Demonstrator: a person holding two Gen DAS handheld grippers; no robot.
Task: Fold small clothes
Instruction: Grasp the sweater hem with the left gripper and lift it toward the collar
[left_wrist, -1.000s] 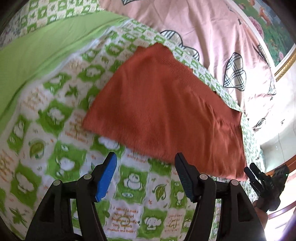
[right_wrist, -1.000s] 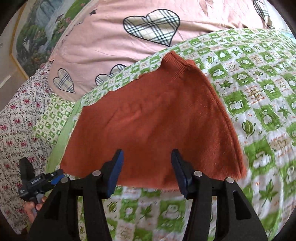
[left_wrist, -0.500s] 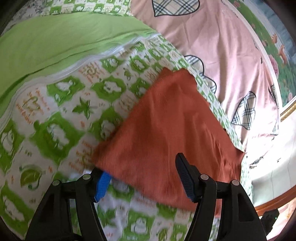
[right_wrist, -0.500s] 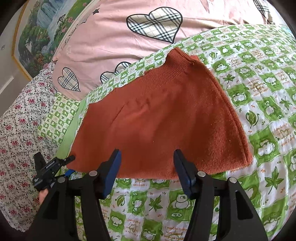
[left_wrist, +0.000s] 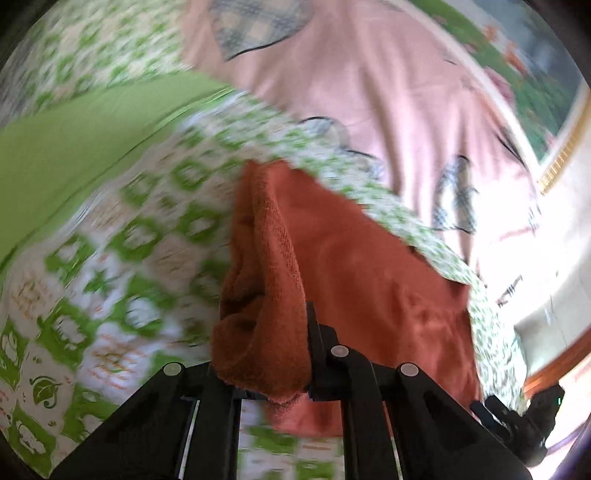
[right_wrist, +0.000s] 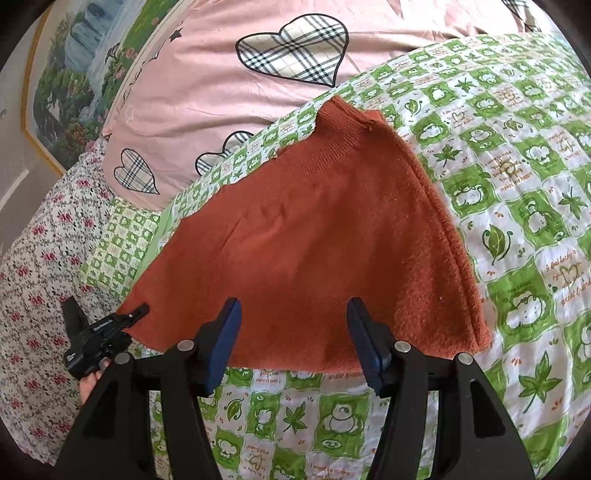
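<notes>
Now first fold under way: left gripper (left_wrist: 303, 354) jaws clamped on corner of rust knit garment (right_wrist: 317, 236) lying mid-bed on green checked quilt (right_wrist: 517, 206); right gripper (right_wrist: 293, 343) jaws open, empty, at near hem. Next: carry corner across

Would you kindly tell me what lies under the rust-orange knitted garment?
The rust-orange knitted garment lies on a green-and-white printed bedsheet, which shows around its edges. Anything directly beneath the fabric is covered.
</notes>
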